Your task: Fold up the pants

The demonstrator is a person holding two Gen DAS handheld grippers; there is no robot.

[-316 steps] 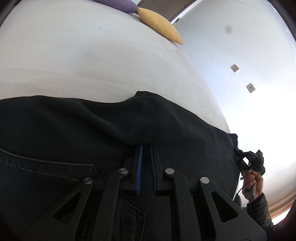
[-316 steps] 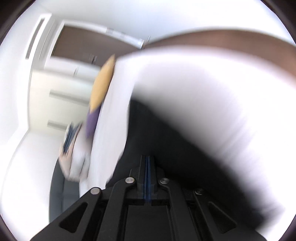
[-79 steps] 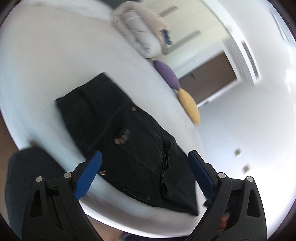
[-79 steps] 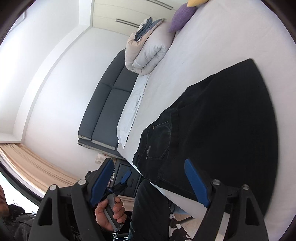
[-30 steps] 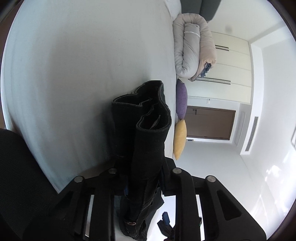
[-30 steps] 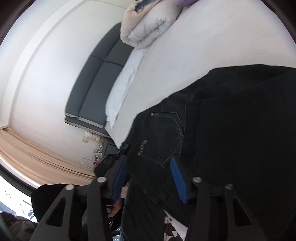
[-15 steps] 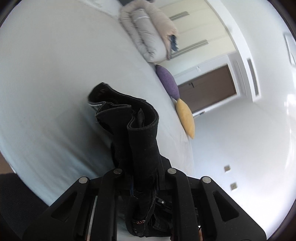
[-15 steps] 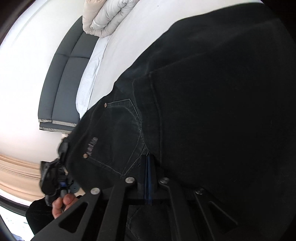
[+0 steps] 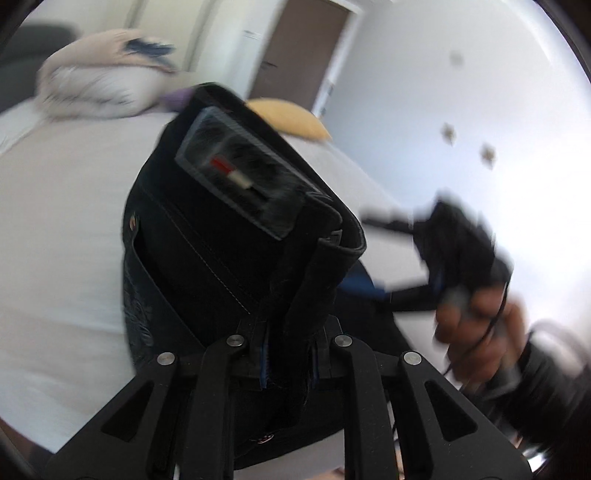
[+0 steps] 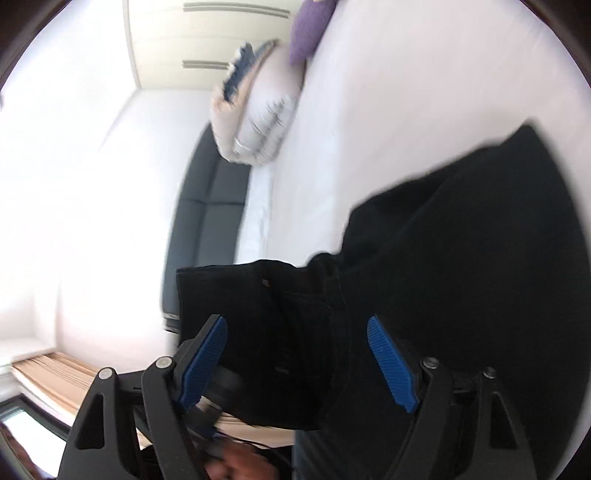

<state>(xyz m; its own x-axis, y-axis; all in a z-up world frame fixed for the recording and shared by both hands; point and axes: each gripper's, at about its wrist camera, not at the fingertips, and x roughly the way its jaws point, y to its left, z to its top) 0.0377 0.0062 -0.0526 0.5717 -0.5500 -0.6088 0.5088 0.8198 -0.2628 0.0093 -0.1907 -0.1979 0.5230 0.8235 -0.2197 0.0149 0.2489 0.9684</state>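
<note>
You are holding the black pants (image 9: 236, 236) by their waistband end in your left gripper (image 9: 286, 363), its jaws pinching the thick bundle of denim, lifted off the white bed (image 9: 59, 236) near its front edge. Your right gripper (image 10: 295, 354) is standing spread, blue pads (image 10: 391, 365) on either side of the folded cloth but gripping nothing.

To do this fold well, you are probably best keeping the left pinch firm so the stacked layers do not slide apart, carrying the waistband over the legs lying on the bed, and using the open right gripper to steady the lower layers before you let go.

Counting: one pair of pants, two grippers, one rolled duvet (image 10: 258, 118) at the far end of the bed, one purple cushion (image 10: 308, 27), one yellow cushion (image 9: 291, 118).
</note>
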